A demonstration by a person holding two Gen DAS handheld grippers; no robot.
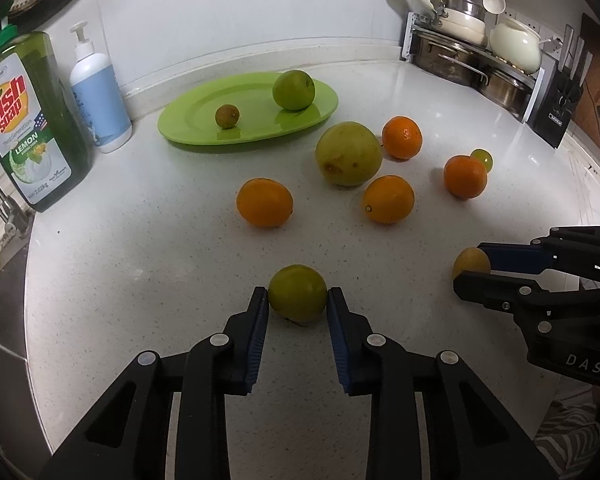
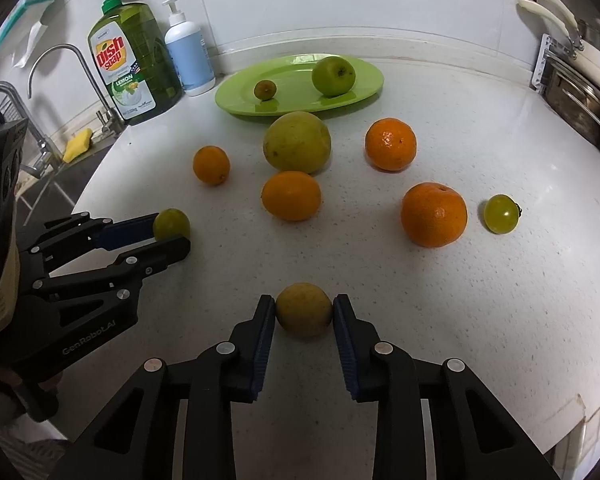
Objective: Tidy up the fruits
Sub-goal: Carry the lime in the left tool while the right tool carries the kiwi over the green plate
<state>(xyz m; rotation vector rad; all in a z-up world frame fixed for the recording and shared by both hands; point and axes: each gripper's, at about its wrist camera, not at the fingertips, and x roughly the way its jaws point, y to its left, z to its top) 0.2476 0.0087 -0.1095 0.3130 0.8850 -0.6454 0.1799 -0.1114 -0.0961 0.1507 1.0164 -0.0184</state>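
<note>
Left tool [image 1: 297, 296]: clamped on a small green fruit [image 1: 297, 293]; both blue pads press its sides; the fruit sits on the bench [image 1: 140, 264]
Right tool [image 2: 304, 312]: gripping a small yellowish fruit [image 2: 304, 315] between its pads; this fruit too rests on the bench
Side by side: the right tool lies off to the right of the left one, well apart
Ahead of the left tool: an orange [image 1: 265, 202], then a second orange [image 1: 388, 199] just to the right; a big yellow-green fruit [image 1: 348, 154] touches that second orange from behind
Further right of it: a mandarin [image 1: 402, 137] and another mandarin [image 1: 465, 176]; a small green grape-like fruit [image 1: 482, 159] peeks from behind the latter
Far ahead: a green plate [image 1: 192, 120] holding a green apple [image 1: 293, 90] and a small brownish-green fruit [image 1: 227, 116], apart from each other
Far left of the left tool: a dish soap bottle [image 1: 28, 120] with a white pump bottle [image 1: 98, 96] beside it
Far right: a rack of pots [image 1: 472, 52] by the wall
</note>
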